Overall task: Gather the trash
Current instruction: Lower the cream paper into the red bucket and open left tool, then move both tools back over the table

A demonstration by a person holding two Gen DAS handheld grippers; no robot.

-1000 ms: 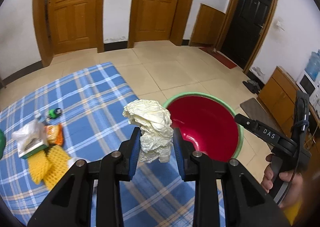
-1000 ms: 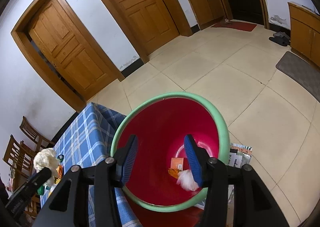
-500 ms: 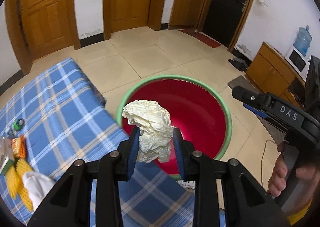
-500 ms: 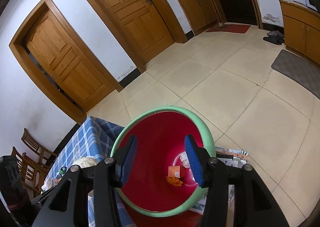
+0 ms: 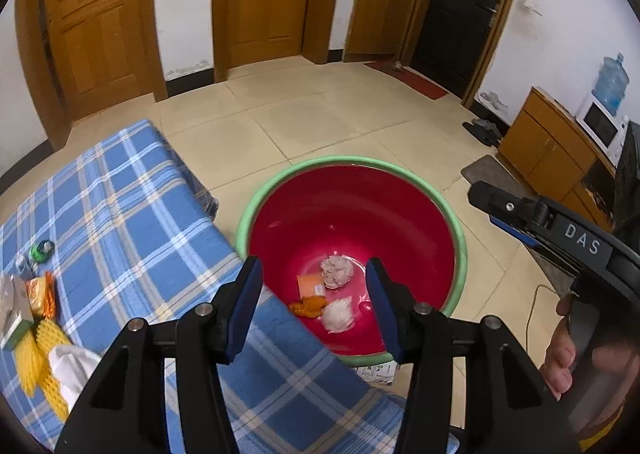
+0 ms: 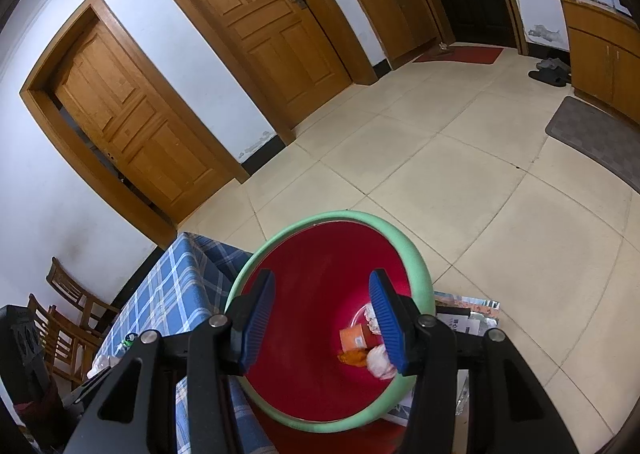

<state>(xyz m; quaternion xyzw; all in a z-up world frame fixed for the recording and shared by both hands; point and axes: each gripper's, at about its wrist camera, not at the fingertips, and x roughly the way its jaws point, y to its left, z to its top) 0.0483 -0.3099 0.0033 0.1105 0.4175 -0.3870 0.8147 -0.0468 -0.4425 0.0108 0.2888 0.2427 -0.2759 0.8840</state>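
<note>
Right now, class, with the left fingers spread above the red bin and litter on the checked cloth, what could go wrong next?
1. The left gripper, its jaws opening with nothing between them, hangs near the bin; swinging back could knock the rim.
2. The orange packet, yellow foam net and white wad lie crowded together; a grab may drag a neighbour off the tablecloth.

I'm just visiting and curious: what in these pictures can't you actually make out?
- Left wrist view: trash at the tablecloth's left edge, cut off and small.
- Right wrist view: white wad in the red bin, partly behind a tool finger.
- Papers under the bin: print too small.
</note>
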